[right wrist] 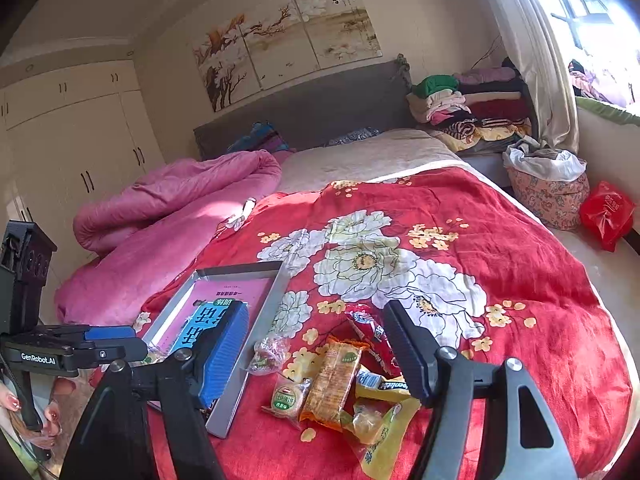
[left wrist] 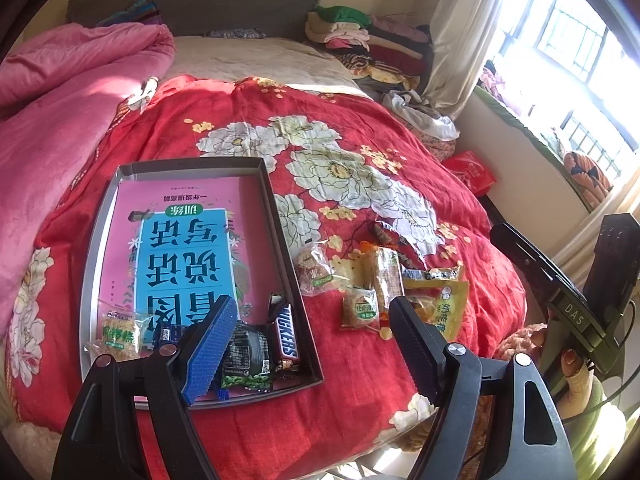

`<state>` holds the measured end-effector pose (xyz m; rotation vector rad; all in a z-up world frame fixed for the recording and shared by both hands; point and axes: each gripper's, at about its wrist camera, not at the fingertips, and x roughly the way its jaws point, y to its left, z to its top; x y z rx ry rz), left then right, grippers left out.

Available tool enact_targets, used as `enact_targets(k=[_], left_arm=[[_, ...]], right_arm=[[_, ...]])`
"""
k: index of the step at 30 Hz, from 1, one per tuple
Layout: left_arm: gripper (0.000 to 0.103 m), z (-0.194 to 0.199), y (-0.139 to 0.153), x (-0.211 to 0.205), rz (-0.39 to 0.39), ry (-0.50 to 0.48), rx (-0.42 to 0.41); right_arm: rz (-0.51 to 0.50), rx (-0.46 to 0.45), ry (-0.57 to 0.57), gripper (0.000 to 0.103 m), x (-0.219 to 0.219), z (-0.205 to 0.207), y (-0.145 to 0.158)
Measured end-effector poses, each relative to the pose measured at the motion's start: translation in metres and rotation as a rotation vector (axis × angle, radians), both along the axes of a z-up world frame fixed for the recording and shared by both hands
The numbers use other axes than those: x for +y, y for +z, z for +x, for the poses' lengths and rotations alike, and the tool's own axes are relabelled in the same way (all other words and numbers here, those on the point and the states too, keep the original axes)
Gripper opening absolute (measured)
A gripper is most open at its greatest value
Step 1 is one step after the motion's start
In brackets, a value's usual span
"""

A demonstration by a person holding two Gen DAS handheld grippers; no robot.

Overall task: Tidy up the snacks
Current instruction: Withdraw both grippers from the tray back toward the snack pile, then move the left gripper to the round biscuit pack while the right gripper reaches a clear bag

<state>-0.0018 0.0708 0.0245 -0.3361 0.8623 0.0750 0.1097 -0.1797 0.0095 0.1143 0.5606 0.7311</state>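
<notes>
The shallow grey tray (left wrist: 276, 216) lies on the red floral quilt (left wrist: 400, 128) of the bed, toward the bed's near left area. Its raised rim bounds all four sides. A pink and blue booklet (left wrist: 180, 240) lines its floor. At the tray's near end lie a Snickers bar (left wrist: 289, 336), a dark packet with green peas printed on it (left wrist: 248, 364) and a small clear-wrapped cake (left wrist: 118, 334). The far half of the tray floor is open.

The loose snacks lie in a cluster on the quilt just right of the tray's right rim: a clear-wrapped round pastry (right wrist: 269, 354), a round biscuit with a green label (right wrist: 287, 398), an orange-wrapped cake (right wrist: 334, 380), a yellow bag (right wrist: 384, 436) and a red packet (right wrist: 366, 328). Beyond the cluster the quilt is open up to the folded pink duvet (right wrist: 172, 208) and the clothes pile (right wrist: 472, 108).

The left tool (left wrist: 316, 344) hovers above the tray's near right corner, jaws set wide apart, gripping nothing. The right tool (right wrist: 316, 352) hovers above the snack cluster, jaws parted to a moderate width, gripping nothing; its blue finger (right wrist: 224, 352) overlaps the tray edge in the right wrist view.
</notes>
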Motion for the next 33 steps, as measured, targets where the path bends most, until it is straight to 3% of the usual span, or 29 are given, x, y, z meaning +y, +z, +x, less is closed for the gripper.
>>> enact_targets(k=[14, 33], left_arm=[[0.079, 0.007, -0.008, -0.024, -0.005, -0.070, 0.019], [0.079, 0.027, -0.030, -0.055, -0.007, -0.153, 0.079]], right_arm=[[-0.003, 0.057, -0.053, 0.070, -0.019, -0.002, -0.010], [-0.029, 0.213, -0.125, 0.070, -0.039, 0.000, -0.038]])
